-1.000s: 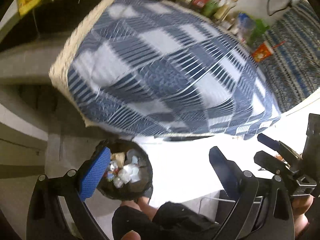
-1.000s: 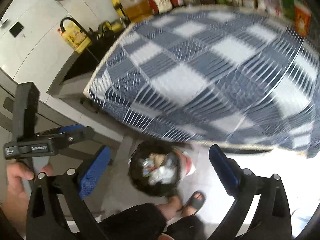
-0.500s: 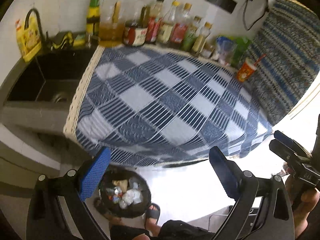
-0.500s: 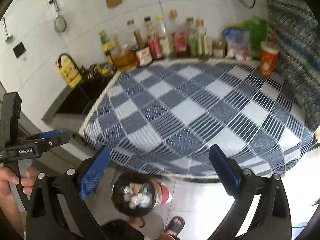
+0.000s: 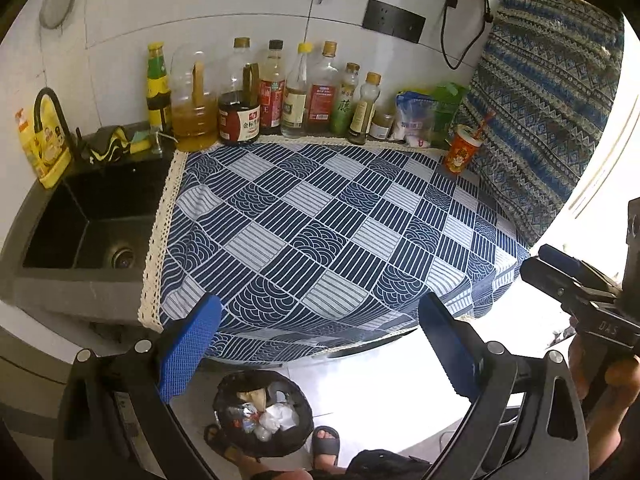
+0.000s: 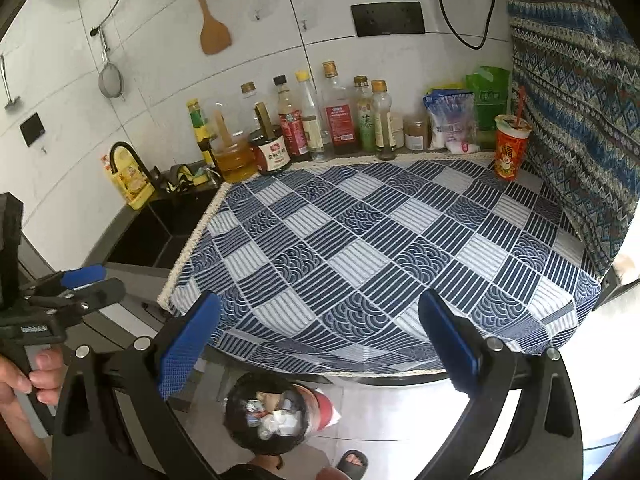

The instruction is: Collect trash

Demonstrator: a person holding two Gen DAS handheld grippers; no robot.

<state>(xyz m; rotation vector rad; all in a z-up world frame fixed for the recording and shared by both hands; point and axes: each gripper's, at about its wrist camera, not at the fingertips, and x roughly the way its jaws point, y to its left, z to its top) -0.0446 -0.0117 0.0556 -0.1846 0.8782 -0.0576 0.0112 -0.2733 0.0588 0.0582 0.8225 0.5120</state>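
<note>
Left gripper (image 5: 320, 344) and right gripper (image 6: 318, 340) gape empty above the table (image 5: 320, 216) front edge; only the right view shows the spatula (image 6: 214, 28).

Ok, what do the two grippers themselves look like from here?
Both match: the left gripper and right gripper have black frames with silver screw heads and two fingers faced with blue cross-hatched pads. Seen side-on, each handle is black with a blue-tipped clamp lever and small white lettering. No sleeves visible.
</note>
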